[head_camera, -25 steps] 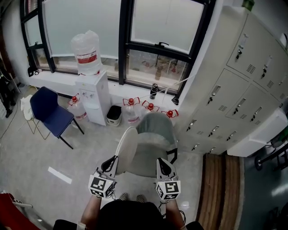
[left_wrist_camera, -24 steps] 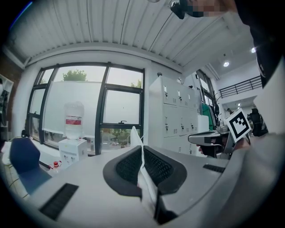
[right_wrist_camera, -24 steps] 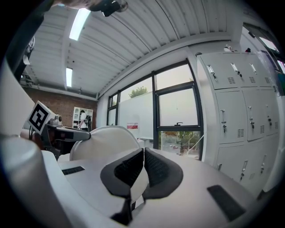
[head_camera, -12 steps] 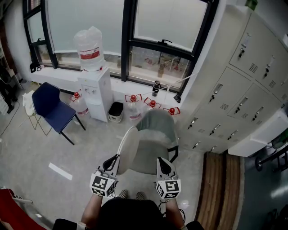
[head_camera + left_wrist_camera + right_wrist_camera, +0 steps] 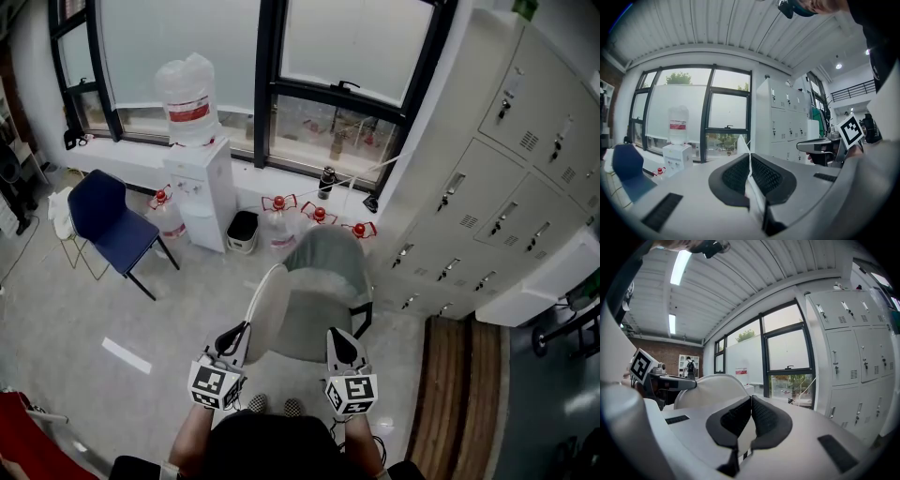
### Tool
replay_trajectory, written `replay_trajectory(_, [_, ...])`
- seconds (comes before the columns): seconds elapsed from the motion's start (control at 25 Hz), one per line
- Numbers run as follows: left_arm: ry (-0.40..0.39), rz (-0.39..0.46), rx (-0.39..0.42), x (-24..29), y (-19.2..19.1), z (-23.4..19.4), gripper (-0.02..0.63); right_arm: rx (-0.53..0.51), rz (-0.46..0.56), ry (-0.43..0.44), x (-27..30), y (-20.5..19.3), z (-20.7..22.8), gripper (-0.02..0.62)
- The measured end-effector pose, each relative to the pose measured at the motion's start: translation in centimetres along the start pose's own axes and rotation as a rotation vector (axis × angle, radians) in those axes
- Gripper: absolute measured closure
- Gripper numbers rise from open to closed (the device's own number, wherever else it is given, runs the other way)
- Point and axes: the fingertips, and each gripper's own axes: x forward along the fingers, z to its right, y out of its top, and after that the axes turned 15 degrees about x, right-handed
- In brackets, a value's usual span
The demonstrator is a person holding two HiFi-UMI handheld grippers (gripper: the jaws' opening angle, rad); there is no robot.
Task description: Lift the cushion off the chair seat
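A round white cushion [image 5: 265,312] stands on edge above the left side of the grey-green chair [image 5: 323,272]. My left gripper [image 5: 236,333] is shut on the cushion's lower rim. In the left gripper view the thin white cushion edge [image 5: 742,143] sticks up between the closed left gripper [image 5: 750,157] pads. My right gripper [image 5: 342,339] hovers at the seat's right front, shut with nothing in it. In the right gripper view the right gripper [image 5: 751,400] jaws touch at the tips, and the cushion [image 5: 712,387] shows to the left.
A blue chair [image 5: 108,225] stands at the left. A water dispenser [image 5: 197,178] and red-capped water jugs [image 5: 281,220] line the window wall behind the grey chair. Grey lockers [image 5: 487,187] fill the right side, with a wooden bench [image 5: 464,394] below them.
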Motion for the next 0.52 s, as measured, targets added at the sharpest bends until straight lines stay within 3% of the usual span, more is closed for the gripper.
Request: replay_trajectory(0.52, [-0.008,0.0,-0.007,0.21,0.29,0.23,0.581,0.001,-0.002,0.002,-0.07,0.16,0.18,0.566])
